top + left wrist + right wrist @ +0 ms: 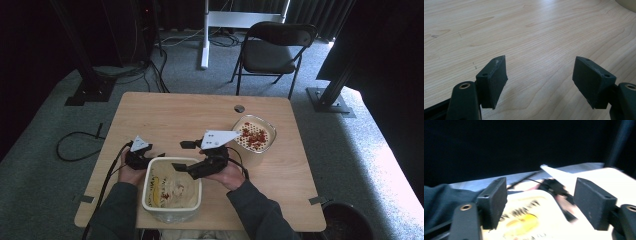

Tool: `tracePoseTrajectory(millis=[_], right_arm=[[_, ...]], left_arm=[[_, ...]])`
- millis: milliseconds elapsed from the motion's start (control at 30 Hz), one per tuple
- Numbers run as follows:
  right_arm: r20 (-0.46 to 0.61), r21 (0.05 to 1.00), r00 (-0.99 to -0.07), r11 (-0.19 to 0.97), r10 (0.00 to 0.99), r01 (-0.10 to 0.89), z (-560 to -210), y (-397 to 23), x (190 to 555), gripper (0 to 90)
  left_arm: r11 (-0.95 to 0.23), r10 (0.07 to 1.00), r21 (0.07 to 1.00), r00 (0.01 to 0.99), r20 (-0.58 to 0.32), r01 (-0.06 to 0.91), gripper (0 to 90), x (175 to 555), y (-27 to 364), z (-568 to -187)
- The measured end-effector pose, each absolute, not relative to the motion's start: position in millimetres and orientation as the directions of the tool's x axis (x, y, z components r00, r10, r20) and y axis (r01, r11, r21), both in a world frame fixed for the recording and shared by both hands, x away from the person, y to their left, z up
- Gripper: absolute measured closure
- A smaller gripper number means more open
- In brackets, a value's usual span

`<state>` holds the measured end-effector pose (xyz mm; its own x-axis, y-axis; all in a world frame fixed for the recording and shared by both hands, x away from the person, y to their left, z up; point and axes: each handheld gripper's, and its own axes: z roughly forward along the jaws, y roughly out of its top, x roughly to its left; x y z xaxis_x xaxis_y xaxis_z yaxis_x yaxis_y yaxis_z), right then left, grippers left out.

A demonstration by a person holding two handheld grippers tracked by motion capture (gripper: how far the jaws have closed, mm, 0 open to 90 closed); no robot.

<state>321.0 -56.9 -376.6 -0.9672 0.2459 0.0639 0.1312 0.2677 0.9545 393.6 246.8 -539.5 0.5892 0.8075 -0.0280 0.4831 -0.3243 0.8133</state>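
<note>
- Evidently the work centres on the cream-coloured rectangular plastic tub [171,189] with a printed film over its top, which sits at the near edge of the light wooden table [170,112], right in front of the person.
- The right hand-held gripper [183,155] hangs over the tub's far right corner, jaws spread apart with nothing between them; the tub is not gripped.
- The left hand-held gripper [156,155] sits just beside the tub's far left corner, also released and holding nothing.
- To my eye the job is at an early stage: the printed film appears to cover the tub, and no grasp on it has been made.
- Off to the right, well apart from the tub, stands a round clear glass bowl [254,134] with red pieces on a pale perforated insert; whether it plays a part, I cannot tell.
- The high view gives the whole layout: tub, bowl, both forearms.
- The right gripper view looks across the tub's yellow-and-black print [524,220], blurred, toward the left hand-held gripper [556,188] and a dark sleeve [444,200].
- The left gripper view shows bare wood grain between its parted jaws, with a pale rim [627,3] at the top right corner, which I cannot identify.
</note>
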Motion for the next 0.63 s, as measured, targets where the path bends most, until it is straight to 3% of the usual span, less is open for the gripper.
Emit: tracePoseTrajectory(millis=[400, 633], right_arm=[[0.038, 0.934, -0.83, 0.276, 0.557, 0.228, -416.1, -111.9, 333.1, 44.0], [0.037, 0.879, -0.759, 0.34, 0.65, 0.334, -453.4, -118.7, 349.3, 44.9]], left_arm=[[-0.325, 0.809, 0.812, 0.587, -0.027, 0.485, 28.1, 393.7, 246.5, -539.7], [-0.324, 0.81, 0.811, 0.586, -0.028, 0.487, 28.1, 393.9, 246.7, -539.7]])
